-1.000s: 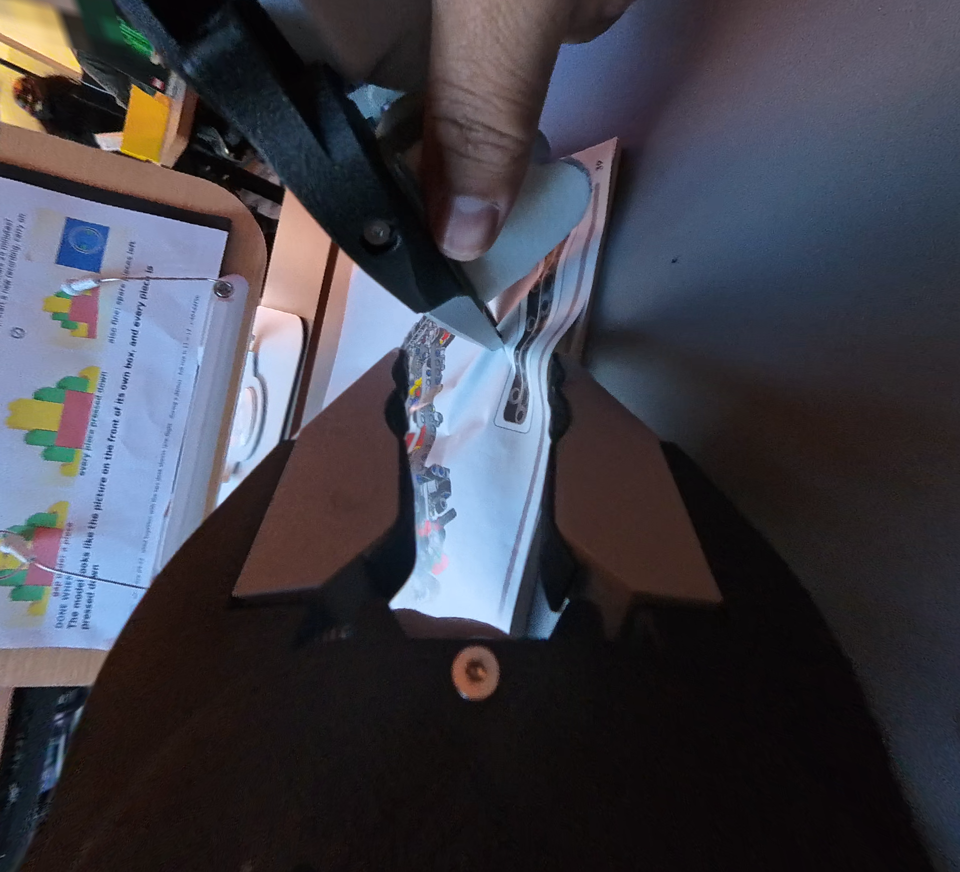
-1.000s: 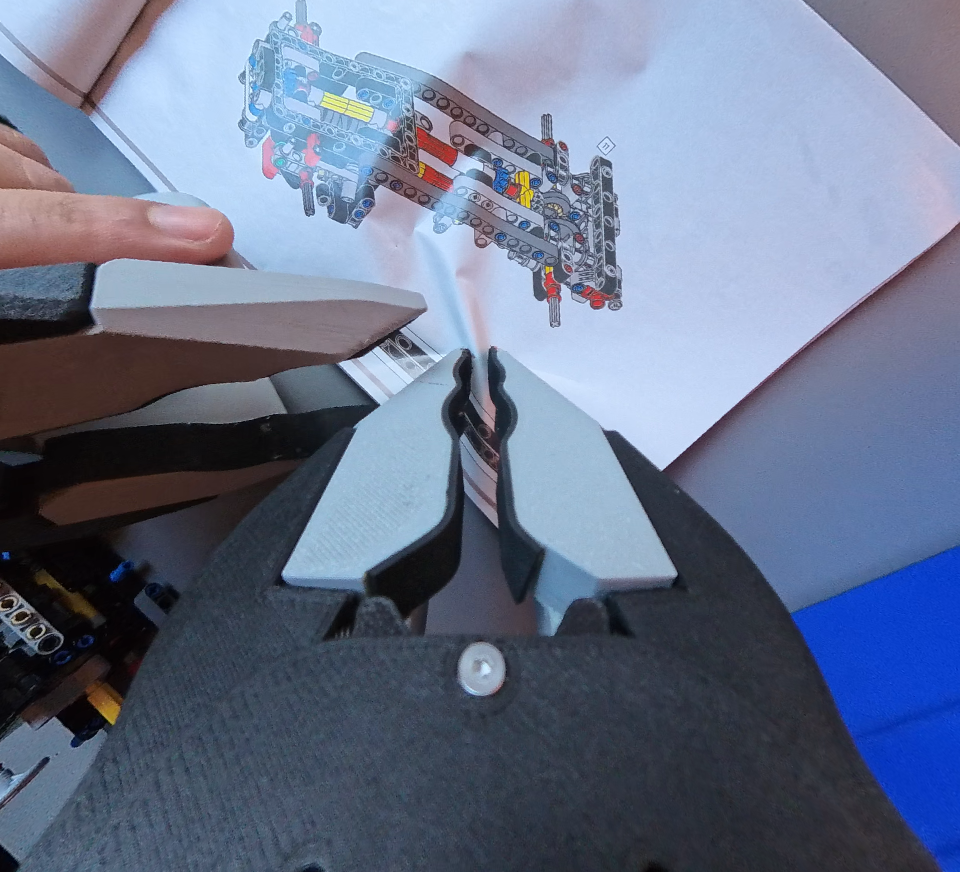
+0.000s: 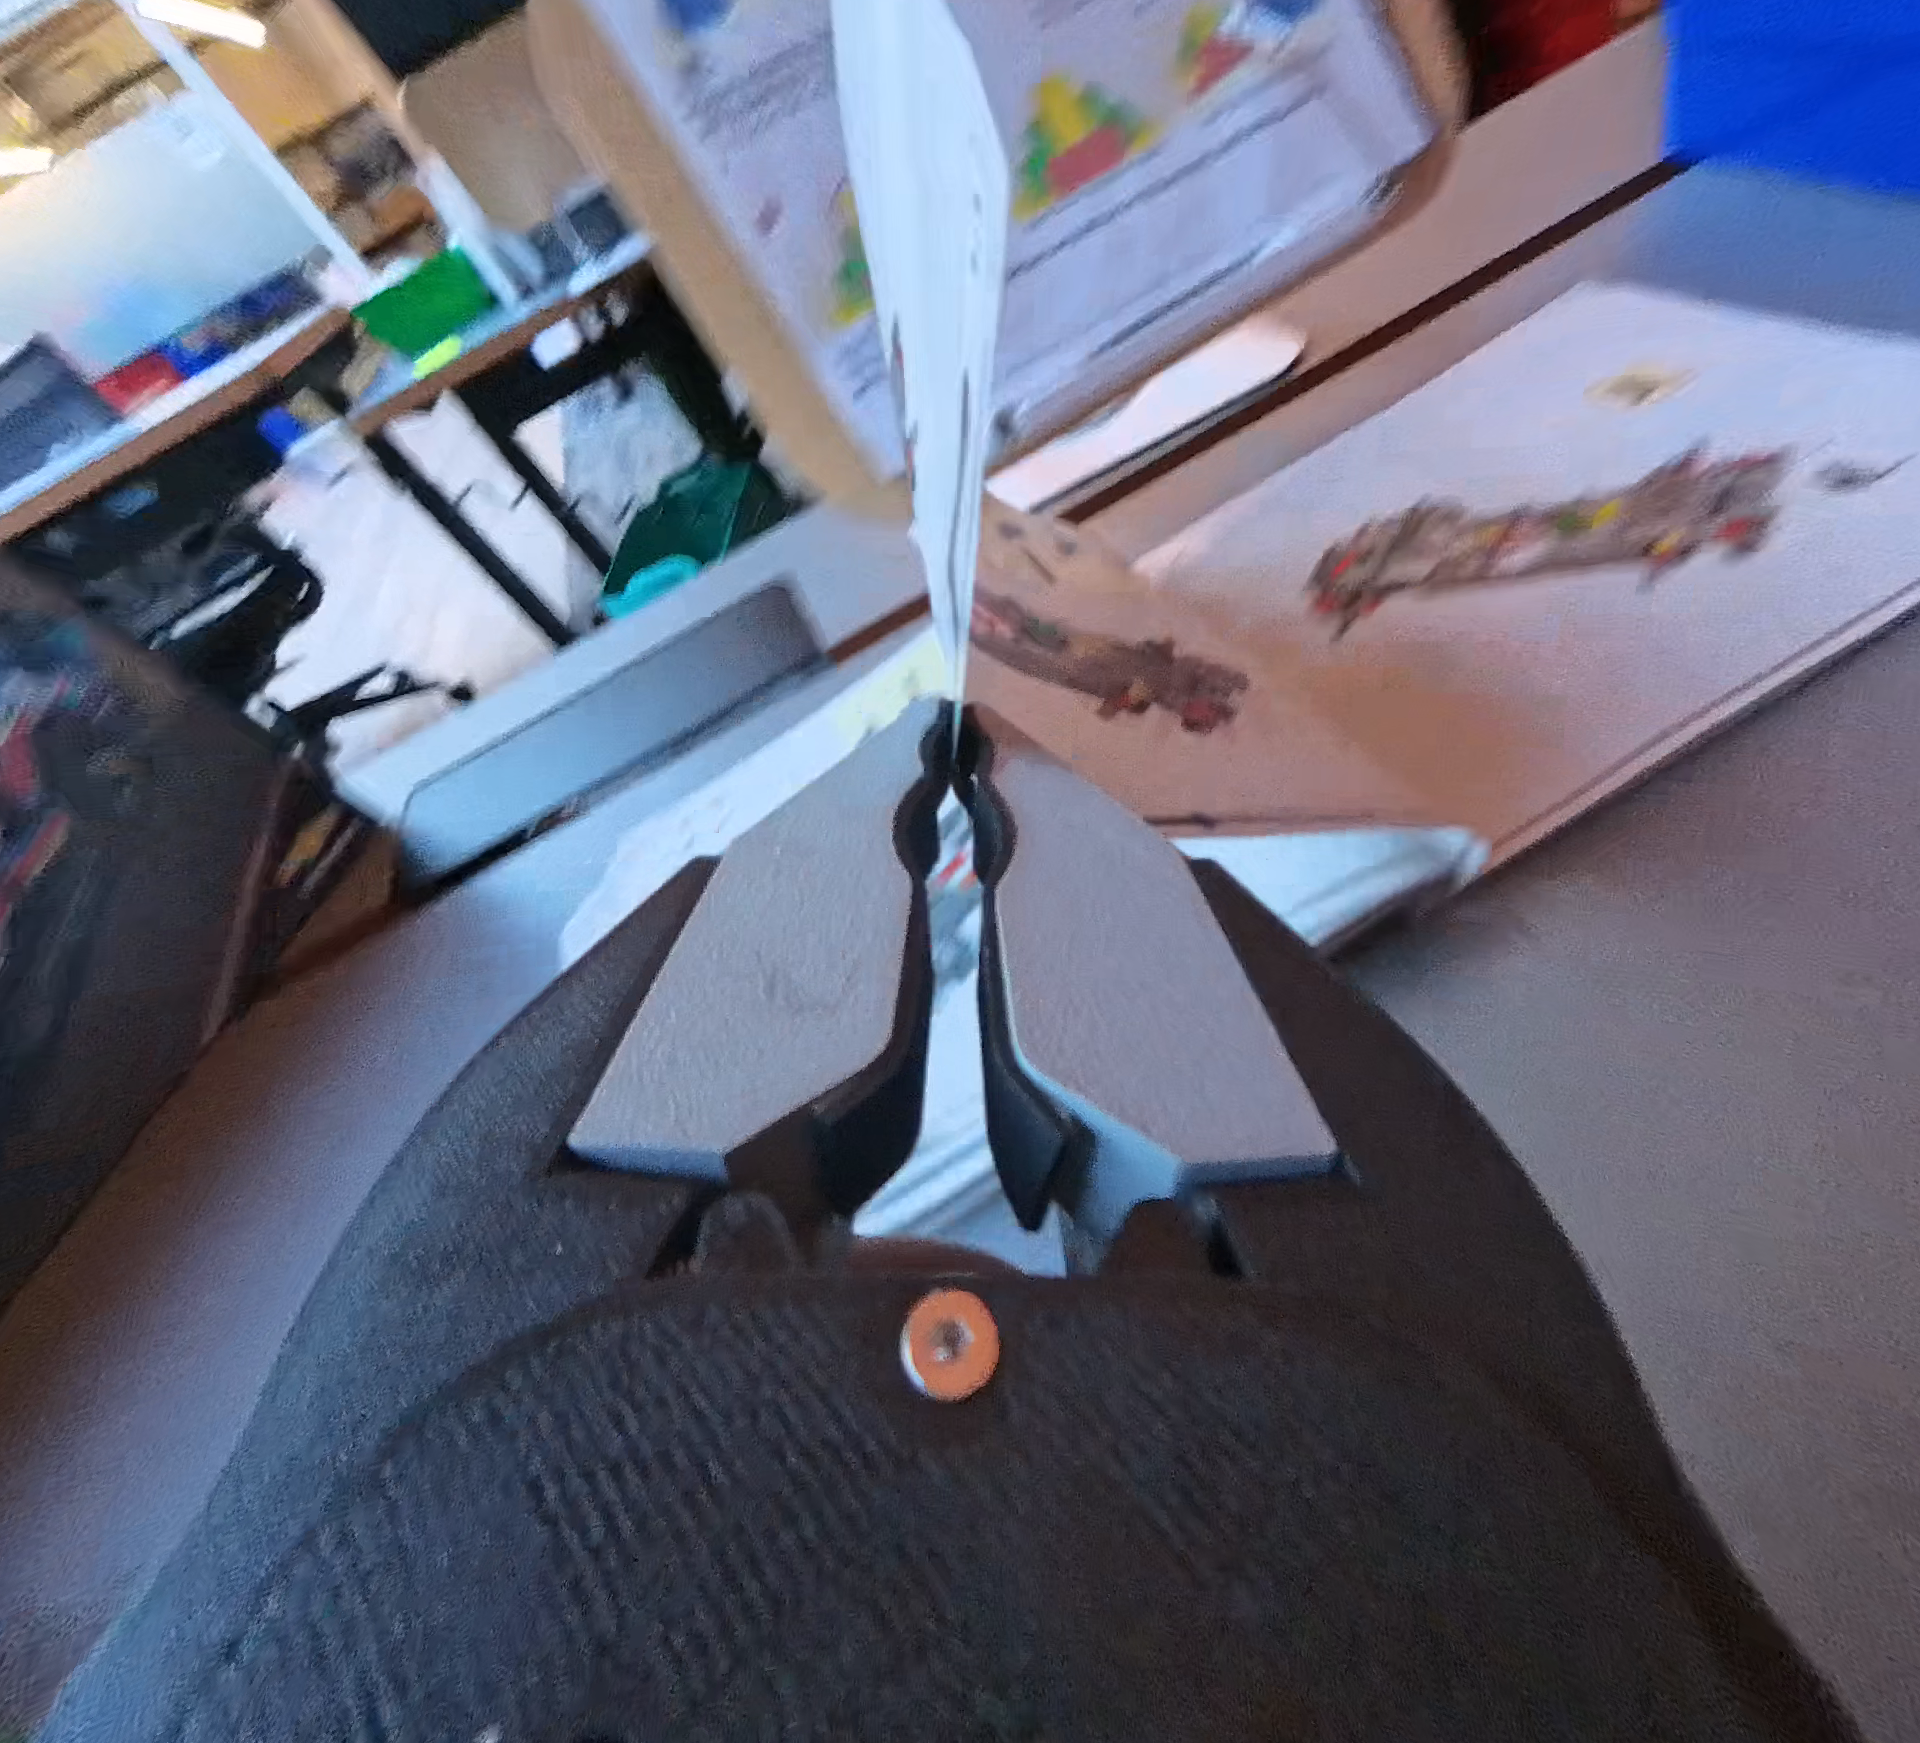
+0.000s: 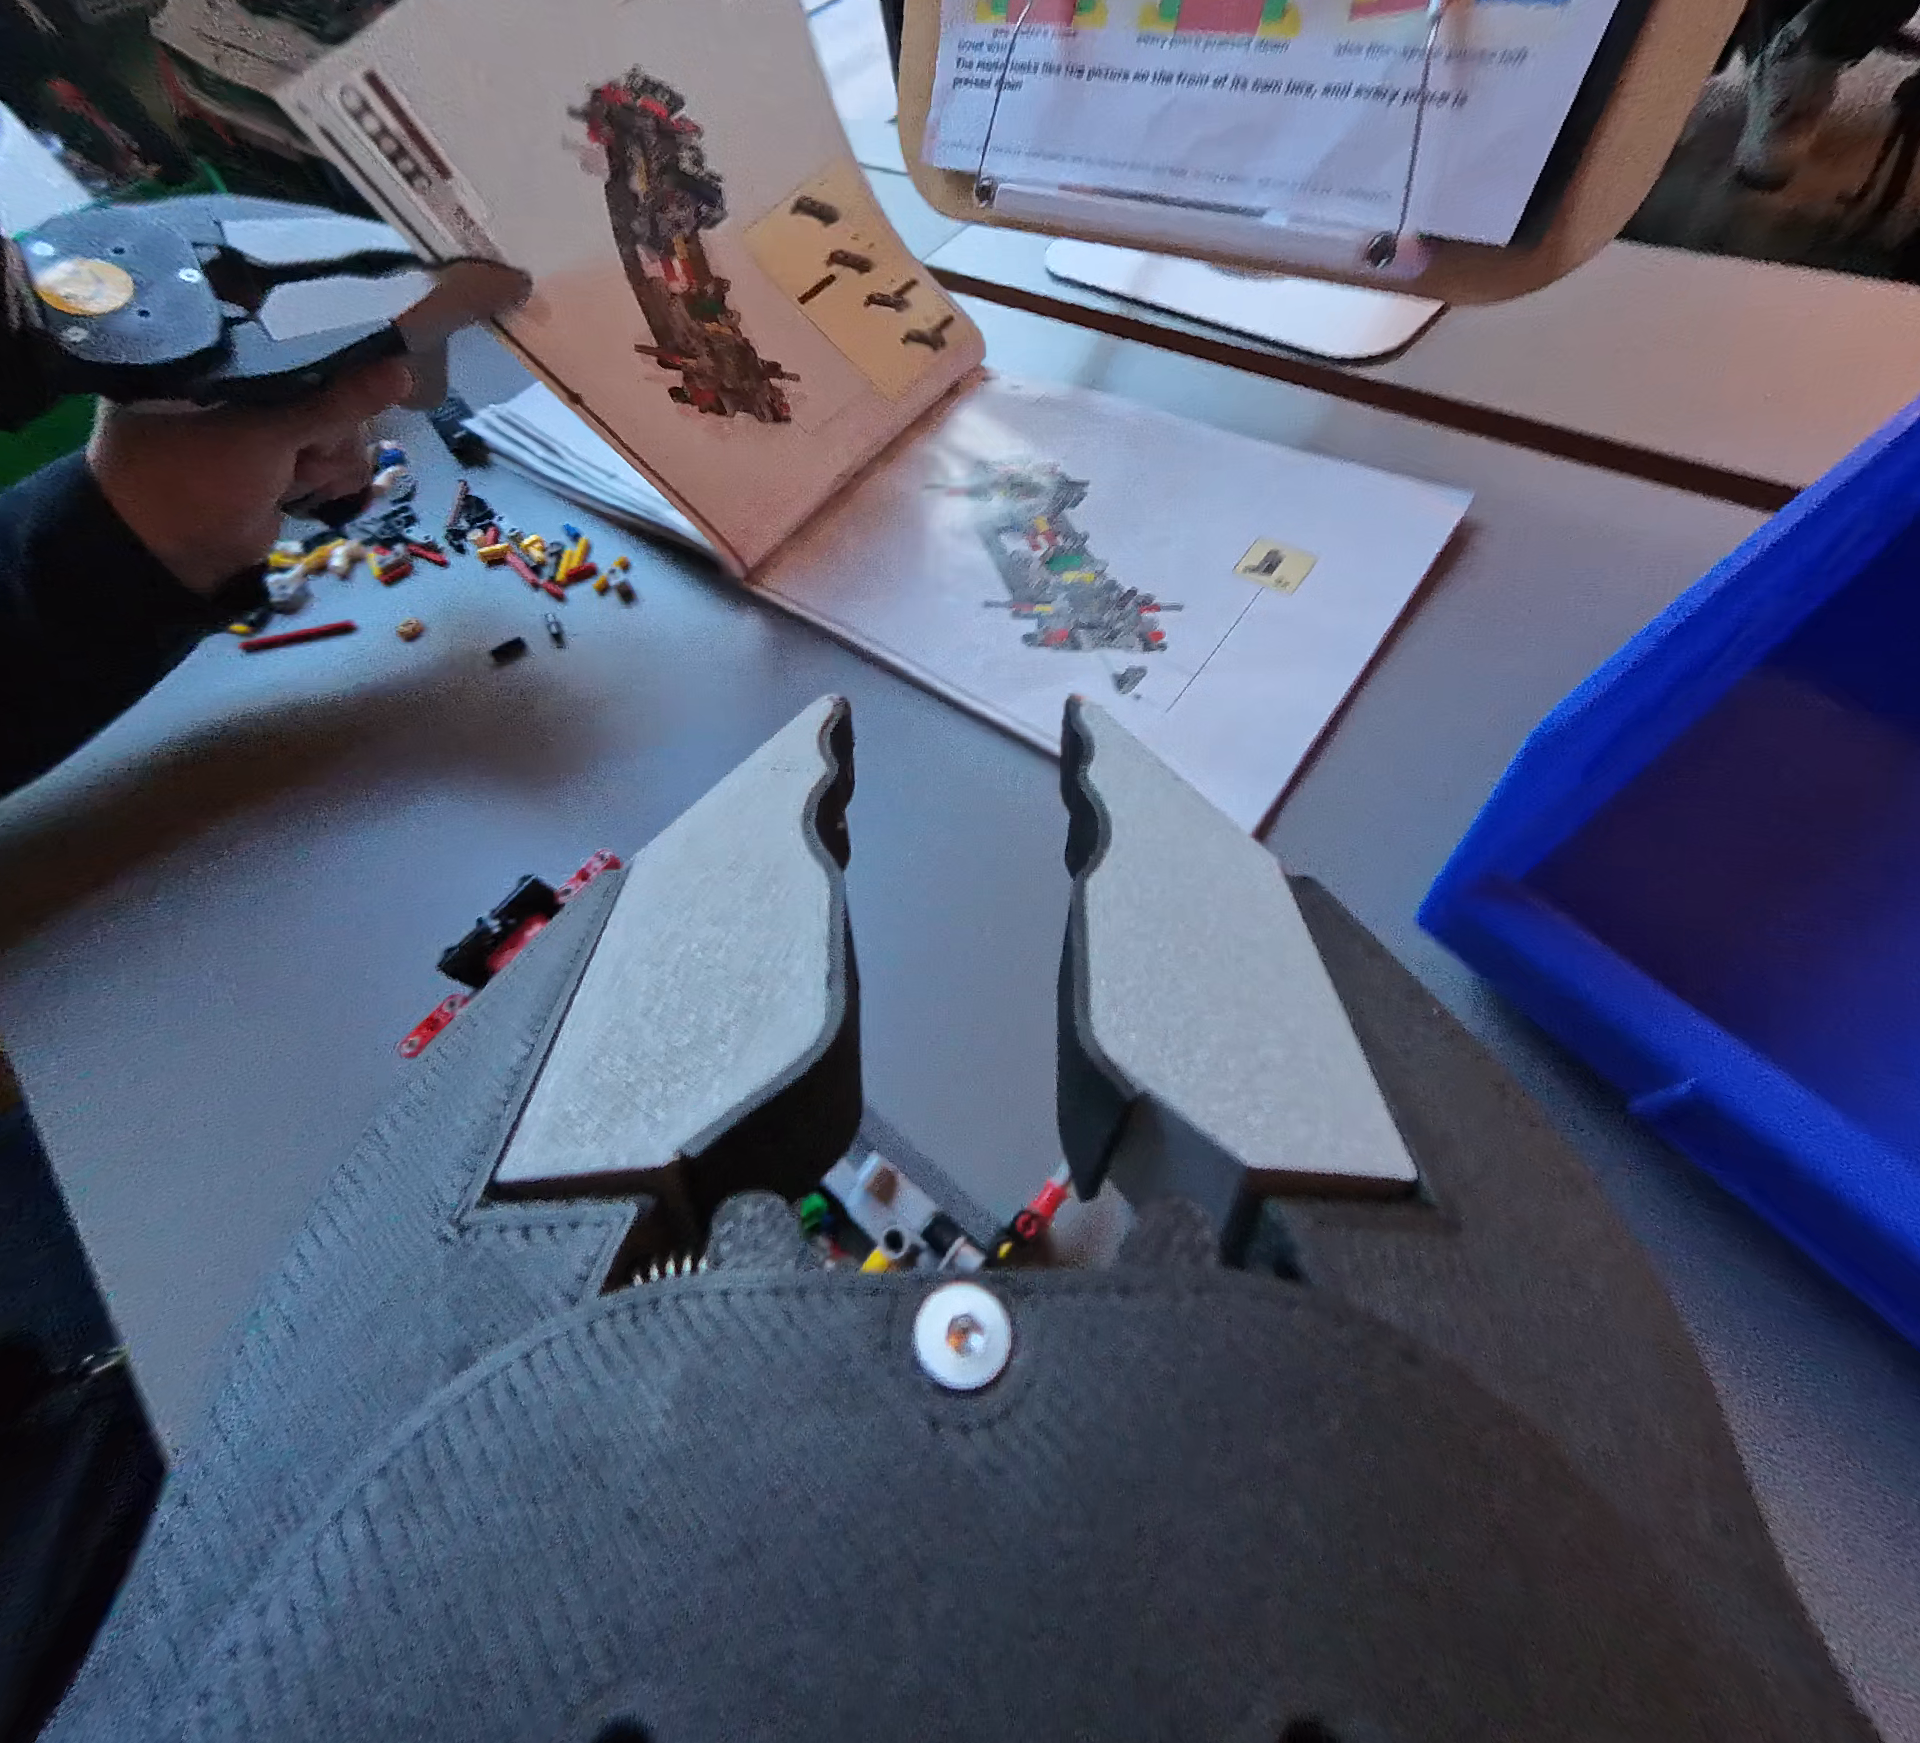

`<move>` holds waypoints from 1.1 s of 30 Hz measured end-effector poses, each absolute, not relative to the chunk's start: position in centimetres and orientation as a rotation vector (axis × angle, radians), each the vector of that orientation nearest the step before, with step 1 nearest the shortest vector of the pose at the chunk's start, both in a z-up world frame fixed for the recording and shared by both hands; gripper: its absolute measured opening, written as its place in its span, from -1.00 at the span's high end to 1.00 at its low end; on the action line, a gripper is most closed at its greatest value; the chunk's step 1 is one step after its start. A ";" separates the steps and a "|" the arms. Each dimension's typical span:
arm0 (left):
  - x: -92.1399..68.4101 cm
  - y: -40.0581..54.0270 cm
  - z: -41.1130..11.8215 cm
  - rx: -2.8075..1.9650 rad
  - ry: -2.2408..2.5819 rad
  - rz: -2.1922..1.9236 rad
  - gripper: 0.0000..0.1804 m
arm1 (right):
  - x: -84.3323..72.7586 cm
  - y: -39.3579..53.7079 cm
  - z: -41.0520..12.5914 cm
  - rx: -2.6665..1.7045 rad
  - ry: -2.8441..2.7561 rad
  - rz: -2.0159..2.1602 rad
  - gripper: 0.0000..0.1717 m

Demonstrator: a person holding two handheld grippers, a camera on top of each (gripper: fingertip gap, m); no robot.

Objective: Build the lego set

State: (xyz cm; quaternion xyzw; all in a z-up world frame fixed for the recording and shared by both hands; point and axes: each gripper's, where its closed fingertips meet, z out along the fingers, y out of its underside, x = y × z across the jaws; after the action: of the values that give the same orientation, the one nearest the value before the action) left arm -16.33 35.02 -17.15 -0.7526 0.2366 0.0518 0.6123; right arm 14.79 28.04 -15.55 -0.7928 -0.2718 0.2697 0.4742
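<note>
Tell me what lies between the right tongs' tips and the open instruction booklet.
In the right wrist view, only bare grey table lies between the open right tongs and the booklet.

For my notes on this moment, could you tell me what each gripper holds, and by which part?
The left gripper pinches a lifted page of the instruction booklet by its edge. The right gripper is open, holding nothing.

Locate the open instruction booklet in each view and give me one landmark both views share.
Left wrist view: the instruction booklet lies open on the table at the right; one page, pinched by the left gripper, stands edge-on up the middle.
Right wrist view: it lies at upper centre, beyond the open right gripper, its lifted page curving up left.
Shared landmark: the wooden stand holding a printed sheet, behind the booklet.
</note>
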 end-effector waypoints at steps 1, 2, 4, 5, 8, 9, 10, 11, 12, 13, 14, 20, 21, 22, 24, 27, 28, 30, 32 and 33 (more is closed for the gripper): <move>-18.4 34.5 -18.3 -1.787 0.523 0.143 1.00 | 14.7 27.6 -15.8 -1.948 -0.657 0.677 0.56; -20.2 34.1 -19.8 -1.857 0.504 0.144 1.00 | 14.7 27.3 -15.9 -1.952 -0.652 0.687 0.56; -23.5 33.2 -23.2 -2.019 0.446 0.119 1.00 | 14.2 26.8 -15.9 -1.958 -0.655 0.690 0.54; -24.5 32.7 -24.6 -2.085 0.415 0.078 0.98 | 13.9 26.5 -15.8 -1.962 -0.664 0.687 0.53; -26.4 30.9 -25.6 -2.179 0.331 -0.055 0.85 | 12.7 25.8 -15.4 -1.976 -0.712 0.655 0.49; -27.2 30.4 -24.9 -2.161 0.321 -0.050 0.85 | 12.3 25.6 -15.2 -1.981 -0.730 0.640 0.48; -28.2 29.9 -24.3 -2.153 0.316 -0.033 0.84 | 11.8 25.5 -15.1 -1.984 -0.748 0.628 0.48; -29.2 29.4 -23.5 -2.142 0.314 -0.015 0.82 | 11.4 25.3 -15.0 -1.987 -0.766 0.619 0.48; -30.2 28.9 -22.6 -2.124 0.311 0.002 0.80 | 10.8 25.3 -15.0 -1.995 -0.786 0.614 0.49; -31.0 28.3 -21.6 -2.100 0.315 0.012 0.80 | 10.1 25.4 -15.2 -2.012 -0.809 0.613 0.49; -31.5 27.8 -20.6 -2.078 0.325 0.021 0.80 | 9.3 25.6 -15.7 -2.039 -0.839 0.614 0.49; -28.3 24.1 -17.7 -1.941 0.582 -0.003 0.80 | 3.3 30.5 -20.6 -2.246 -1.037 0.554 0.71; -27.0 23.4 -18.1 -1.921 0.653 -0.016 0.80 | 2.5 32.1 -21.5 -2.264 -1.068 0.473 0.78; -25.6 22.7 -18.7 -1.900 0.723 -0.027 0.80 | 1.9 33.8 -22.5 -2.286 -1.094 0.374 0.82; -23.4 21.5 -20.3 -1.868 0.829 -0.033 0.81 | 0.5 36.8 -24.7 -2.348 -1.136 0.243 0.90; -20.9 20.3 -21.8 -1.782 0.924 -0.022 0.84 | -2.6 39.4 -27.6 -2.440 -1.159 0.227 1.00; -20.1 20.0 -21.9 -1.750 0.931 -0.040 0.83 | -3.9 40.1 -27.9 -2.428 -1.154 0.252 1.00; -19.1 19.2 -21.0 -1.650 0.899 -0.081 0.83 | -7.2 41.1 -27.2 -2.337 -1.152 0.353 1.00; -18.3 18.1 -20.0 -1.550 0.875 -0.152 0.89 | -9.7 41.3 -26.8 -2.273 -1.188 0.425 1.00; -18.1 17.7 -20.0 -1.527 0.875 -0.177 0.89 | -10.3 41.2 -27.1 -2.268 -1.222 0.425 1.00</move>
State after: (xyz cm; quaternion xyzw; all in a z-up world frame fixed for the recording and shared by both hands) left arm -18.09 17.70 -20.03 -0.6679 0.3828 -0.0775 0.6336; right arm -10.33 41.20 -27.09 -0.8383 -0.4517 0.1571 0.2619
